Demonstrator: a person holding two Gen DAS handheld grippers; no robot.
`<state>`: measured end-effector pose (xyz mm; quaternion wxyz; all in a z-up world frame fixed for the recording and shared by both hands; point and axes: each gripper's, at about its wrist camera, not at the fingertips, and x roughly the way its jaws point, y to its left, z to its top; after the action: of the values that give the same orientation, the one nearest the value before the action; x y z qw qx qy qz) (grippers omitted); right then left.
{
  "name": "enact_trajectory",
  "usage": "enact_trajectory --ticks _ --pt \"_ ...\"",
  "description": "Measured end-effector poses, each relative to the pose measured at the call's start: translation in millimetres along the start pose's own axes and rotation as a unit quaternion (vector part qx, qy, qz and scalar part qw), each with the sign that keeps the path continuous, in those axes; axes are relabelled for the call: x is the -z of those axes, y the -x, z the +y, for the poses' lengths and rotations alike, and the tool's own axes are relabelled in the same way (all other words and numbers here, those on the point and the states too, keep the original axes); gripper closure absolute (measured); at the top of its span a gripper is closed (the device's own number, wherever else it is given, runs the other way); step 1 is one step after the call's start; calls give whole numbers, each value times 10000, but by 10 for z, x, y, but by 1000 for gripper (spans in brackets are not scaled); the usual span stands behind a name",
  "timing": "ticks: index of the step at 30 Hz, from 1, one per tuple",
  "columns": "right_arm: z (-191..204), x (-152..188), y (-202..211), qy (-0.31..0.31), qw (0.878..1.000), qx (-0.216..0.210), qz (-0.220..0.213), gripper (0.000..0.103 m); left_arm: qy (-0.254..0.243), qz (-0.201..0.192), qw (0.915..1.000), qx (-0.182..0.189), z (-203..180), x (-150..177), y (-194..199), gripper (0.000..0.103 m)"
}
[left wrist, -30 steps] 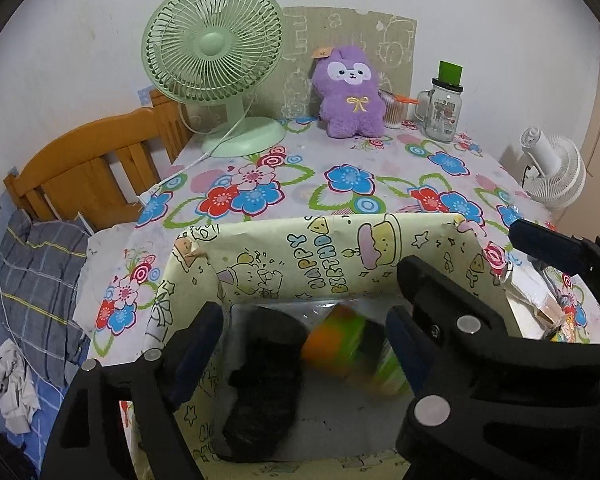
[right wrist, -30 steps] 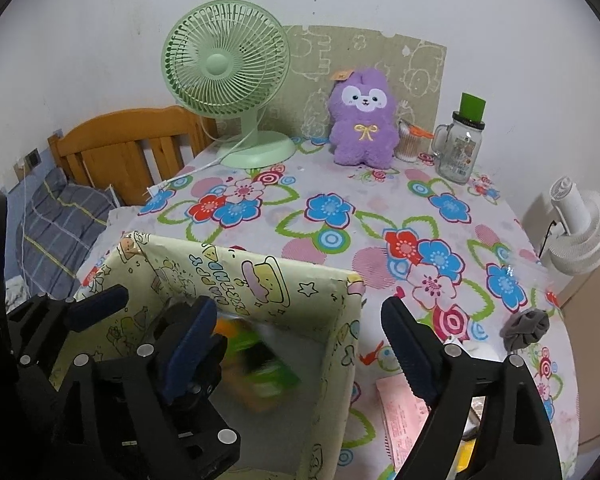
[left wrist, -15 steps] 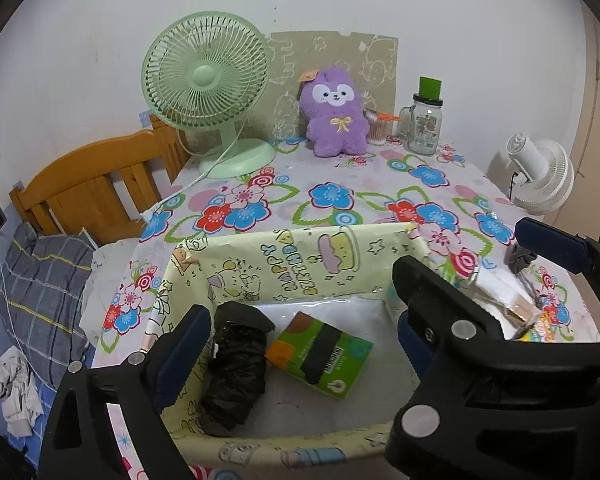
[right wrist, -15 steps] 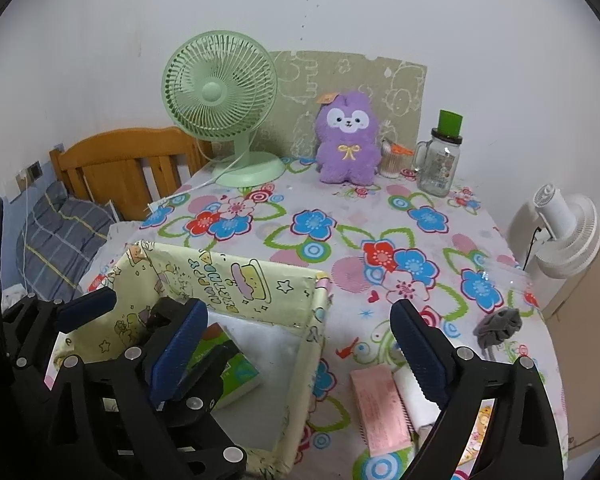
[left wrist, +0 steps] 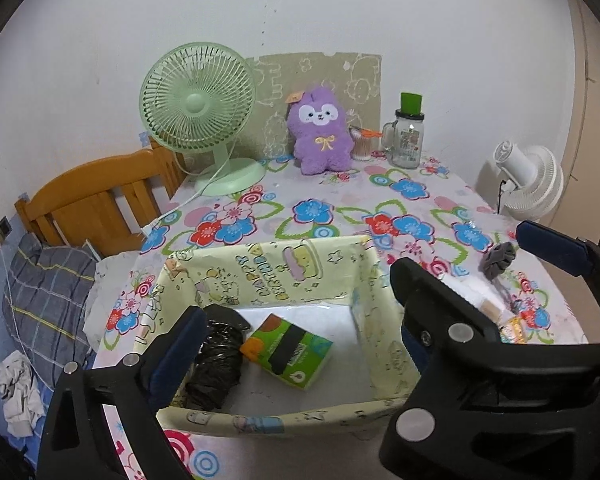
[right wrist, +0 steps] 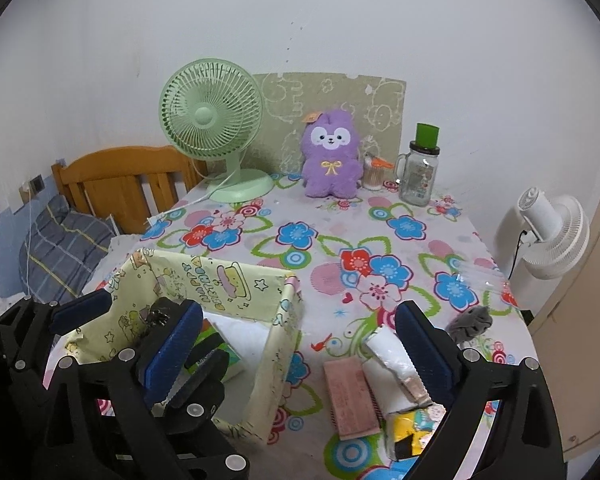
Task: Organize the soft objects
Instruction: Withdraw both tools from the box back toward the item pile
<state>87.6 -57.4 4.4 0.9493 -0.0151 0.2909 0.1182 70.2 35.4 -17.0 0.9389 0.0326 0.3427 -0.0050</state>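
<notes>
**Tissue packs wait right of the box**

Both tongs hang released, holding nothing. The left tongs hover over the yellow box, which already holds a green tissue pack and a black bag roll. The right tongs straddle the box's right wall. On the desk, just right of the box, lie a pink pack, a white pack and a yellow pack; a grey scrunchie sits further right. The pink pack's long axis runs away from the camera, roughly parallel to the box wall. The right tongs look nearer, so a rightward shift with the fingers spanning the pack's short side seems likely.
</notes>
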Motion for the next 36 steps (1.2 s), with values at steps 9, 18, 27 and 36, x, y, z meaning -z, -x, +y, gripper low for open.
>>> enact_trajectory --ticks 9,18,27,36 --pt "-196 16 221 -27 9999 87 -140 4 -25 -122 9996 235 -224 -13 143 4" --pt "-418 92 404 -135 9994 203 -245 4 -185 -251 9989 353 -508 20 259 4" --pt "-624 201 532 -206 9990 297 -259 4 -286 -273 9982 450 -755 74 313 2" --pt "-794 321 611 -188 9983 422 -354 4 -258 -450 9972 537 -946 185 333 2"
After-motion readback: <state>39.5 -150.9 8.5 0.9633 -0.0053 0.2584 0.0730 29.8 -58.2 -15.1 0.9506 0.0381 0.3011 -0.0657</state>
